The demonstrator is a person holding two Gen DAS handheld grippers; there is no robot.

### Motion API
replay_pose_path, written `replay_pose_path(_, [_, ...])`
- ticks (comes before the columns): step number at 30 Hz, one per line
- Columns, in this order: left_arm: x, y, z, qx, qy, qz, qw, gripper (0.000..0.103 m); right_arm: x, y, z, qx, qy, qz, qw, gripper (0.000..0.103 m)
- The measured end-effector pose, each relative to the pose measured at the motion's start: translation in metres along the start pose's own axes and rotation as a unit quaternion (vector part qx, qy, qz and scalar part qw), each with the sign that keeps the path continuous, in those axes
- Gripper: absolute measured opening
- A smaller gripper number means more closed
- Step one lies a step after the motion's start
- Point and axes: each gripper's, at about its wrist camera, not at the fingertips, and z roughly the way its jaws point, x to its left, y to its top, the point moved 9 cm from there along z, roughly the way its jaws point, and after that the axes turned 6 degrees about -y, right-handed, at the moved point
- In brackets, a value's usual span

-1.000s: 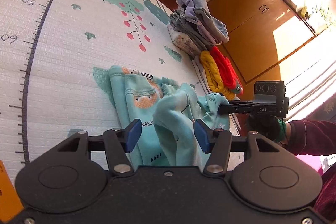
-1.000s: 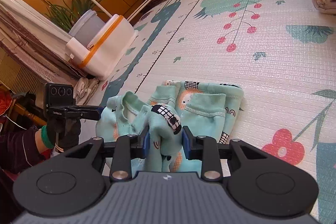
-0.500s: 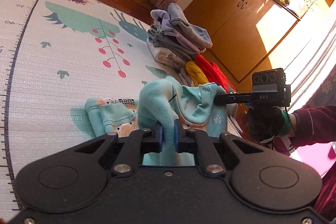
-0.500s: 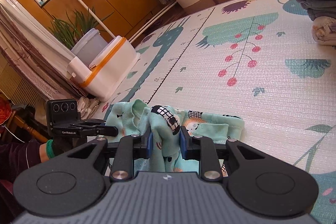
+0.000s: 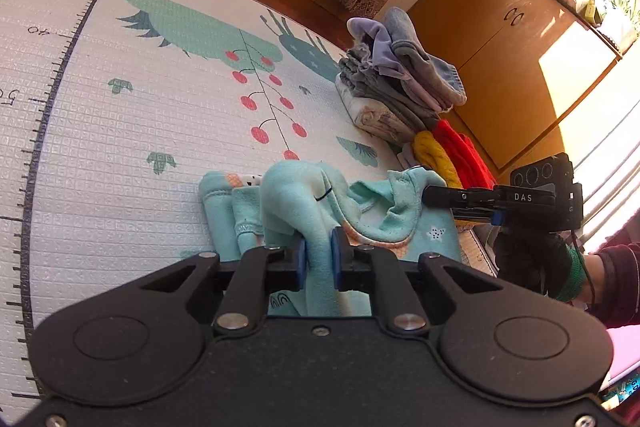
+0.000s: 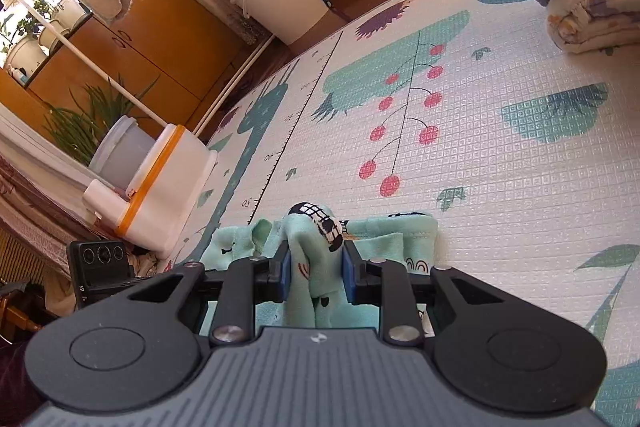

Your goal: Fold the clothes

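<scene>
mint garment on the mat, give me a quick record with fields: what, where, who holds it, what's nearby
item: mint garment, printed, bunched
surface: play mat
left gripper: shut on a fold of the garment
right gripper: shut on another fold
state: gripped folds raised, rest on the mat
nearby: stack of folded clothes; yellow and red knits; white bin

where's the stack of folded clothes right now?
In the left wrist view, the stack of folded clothes sits on the play mat at its far right edge, near the wooden cabinet, beyond the mint garment and the red and yellow knits.
</scene>
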Motion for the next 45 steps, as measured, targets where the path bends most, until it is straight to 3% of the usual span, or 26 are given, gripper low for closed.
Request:
replay_pose_path(2, [0.001, -0.005, -0.001, 0.003, -0.01, -0.016, 0.9998, 0.024, -0.001, -0.006, -0.005, 0.004, 0.003, 0.011, 1.0, 0.032])
replay_pose_path(3, [0.0, -0.009, -0.006, 0.0, -0.015, -0.021, 0.9997, 0.049, -0.002, -0.009, -0.007, 0.007, 0.004, 0.016, 1.0, 0.035])
replay_pose_path(4, [0.0, -0.012, -0.01, -0.002, -0.02, -0.026, 0.9994, 0.061, 0.0, -0.012, -0.01, 0.013, 0.009, 0.014, 1.0, 0.036])
replay_pose_path(8, [0.001, -0.025, -0.025, -0.004, -0.04, -0.047, 0.9981, 0.061, 0.009, -0.025, -0.021, 0.037, 0.01, -0.017, 0.999, 0.048])
replay_pose_path(14, [-0.016, -0.048, -0.023, 0.041, -0.043, 0.004, 0.9982, 0.065, 0.021, -0.063, -0.025, 0.082, -0.016, -0.127, 0.988, 0.06])
replay_pose_path(19, [-0.024, -0.057, -0.01, 0.063, -0.036, 0.035, 0.9968, 0.065, 0.034, -0.079, -0.016, 0.075, -0.016, -0.196, 0.978, 0.06])
replay_pose_path(20, [-0.029, -0.058, -0.012, 0.061, -0.033, 0.05, 0.9964, 0.065, 0.036, -0.079, -0.016, 0.073, -0.013, -0.198, 0.977, 0.055])
replay_pose_path(21, [-0.033, -0.059, -0.013, 0.059, -0.03, 0.064, 0.9958, 0.061, 0.038, -0.078, -0.015, 0.071, -0.011, -0.2, 0.977, 0.046])
replay_pose_path(22, [-0.038, -0.06, -0.015, 0.057, -0.027, 0.078, 0.9949, 0.046, 0.04, -0.078, -0.014, 0.069, -0.009, -0.202, 0.977, 0.043])
replay_pose_path(25, [-0.053, -0.064, -0.02, 0.051, -0.018, 0.121, 0.9911, 0.034, 0.05, -0.079, -0.02, 0.063, -0.004, -0.216, 0.974, 0.033])
replay_pose_path(30, [-0.078, -0.069, -0.029, 0.042, -0.003, 0.192, 0.9804, 0.027, 0.08, -0.108, -0.055, 0.092, 0.024, -0.242, 0.966, 0.028])
replay_pose_path(36, [-0.131, -0.1, -0.064, 0.047, -0.01, 0.267, 0.9625, 0.027, 0.105, -0.14, -0.103, 0.116, 0.067, -0.207, 0.969, 0.026])
replay_pose_path(41, [-0.133, -0.082, -0.07, 0.022, -0.022, 0.243, 0.9695, 0.026, 0.11, -0.113, -0.113, 0.06, 0.077, -0.181, 0.979, 0.025])
replay_pose_path(43, [-0.114, -0.076, -0.059, 0.025, -0.015, 0.223, 0.9745, 0.026, 0.091, -0.105, -0.092, 0.053, 0.045, -0.168, 0.983, 0.025])
replay_pose_path(45, [-0.083, -0.082, -0.033, 0.059, 0.014, 0.208, 0.9762, 0.026, 0.071, -0.106, -0.067, 0.059, 0.005, -0.165, 0.984, 0.025])
